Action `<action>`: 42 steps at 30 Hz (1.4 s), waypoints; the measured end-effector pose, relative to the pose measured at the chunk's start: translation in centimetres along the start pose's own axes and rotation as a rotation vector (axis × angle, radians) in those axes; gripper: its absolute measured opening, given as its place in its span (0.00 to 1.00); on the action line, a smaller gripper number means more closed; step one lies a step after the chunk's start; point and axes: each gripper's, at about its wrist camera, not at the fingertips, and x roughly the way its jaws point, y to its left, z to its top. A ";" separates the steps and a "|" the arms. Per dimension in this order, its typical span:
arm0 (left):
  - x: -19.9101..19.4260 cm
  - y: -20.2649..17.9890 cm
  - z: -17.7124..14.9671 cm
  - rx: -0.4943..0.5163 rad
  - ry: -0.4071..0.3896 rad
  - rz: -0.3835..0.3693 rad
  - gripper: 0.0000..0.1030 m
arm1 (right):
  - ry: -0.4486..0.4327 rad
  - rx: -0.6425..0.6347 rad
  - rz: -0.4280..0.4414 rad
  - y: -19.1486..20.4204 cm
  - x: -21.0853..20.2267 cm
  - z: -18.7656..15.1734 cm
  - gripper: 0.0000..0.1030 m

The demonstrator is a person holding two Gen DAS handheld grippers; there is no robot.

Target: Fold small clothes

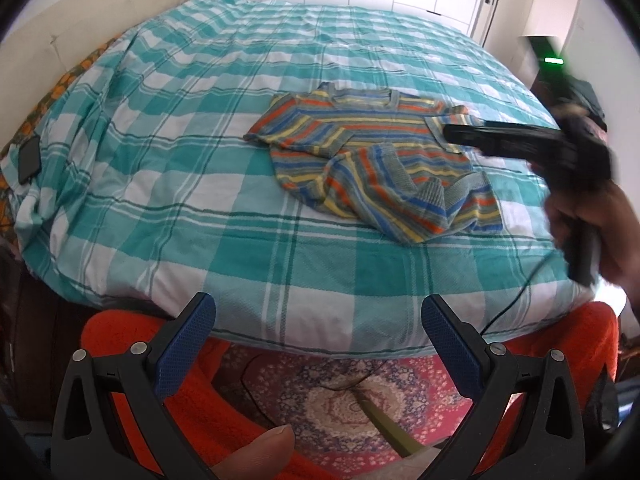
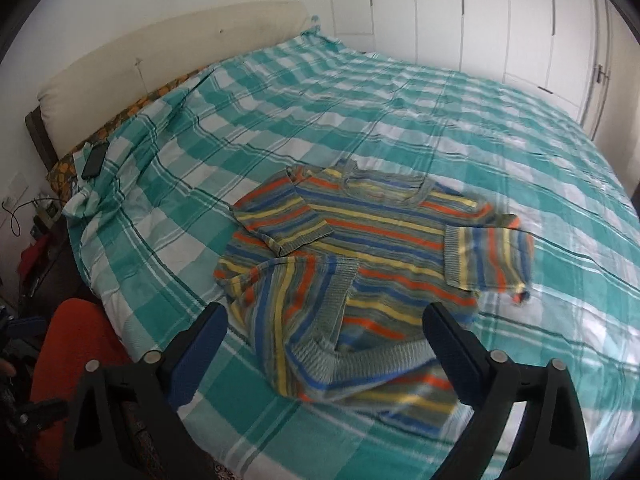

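A small striped knit sweater (image 1: pixel 372 152) in orange, blue, yellow and grey lies rumpled on the teal-and-white checked bed cover; it also shows in the right wrist view (image 2: pixel 360 264), with its lower hem bunched up and both sleeves folded inward. My left gripper (image 1: pixel 318 320) is open and empty, held off the bed's near edge over the floor. My right gripper (image 2: pixel 326 328) is open and empty, hovering just above the sweater's near hem. From the left wrist view the right gripper (image 1: pixel 452 133) appears blurred over the sweater's right side.
The checked bed cover (image 1: pixel 200 184) fills most of both views. A black phone (image 2: pixel 94 161) lies near the headboard at the left. White wardrobe doors (image 2: pixel 500 20) stand behind the bed. A patterned rug (image 1: pixel 340 396) and orange fabric (image 1: pixel 192 400) are below the bed edge.
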 end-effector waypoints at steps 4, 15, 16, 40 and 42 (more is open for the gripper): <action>-0.1 1.1 -0.4 -0.026 0.006 0.022 0.99 | 0.205 0.108 0.061 -3.3 10.7 1.6 0.69; 0.9 5.5 -1.8 -0.114 0.035 0.099 0.99 | 0.119 0.182 0.314 -2.0 10.6 0.5 0.04; 0.9 6.6 -1.8 -0.149 0.032 0.101 0.99 | 0.096 0.142 0.378 -0.5 8.5 0.0 0.04; 13.5 6.1 -4.7 -0.288 0.244 -0.185 0.72 | -0.004 0.065 0.269 7.5 -5.6 -18.7 0.67; 15.0 5.5 -5.3 -0.288 0.304 -0.193 0.51 | -0.043 0.146 0.227 5.2 -7.0 -18.6 0.67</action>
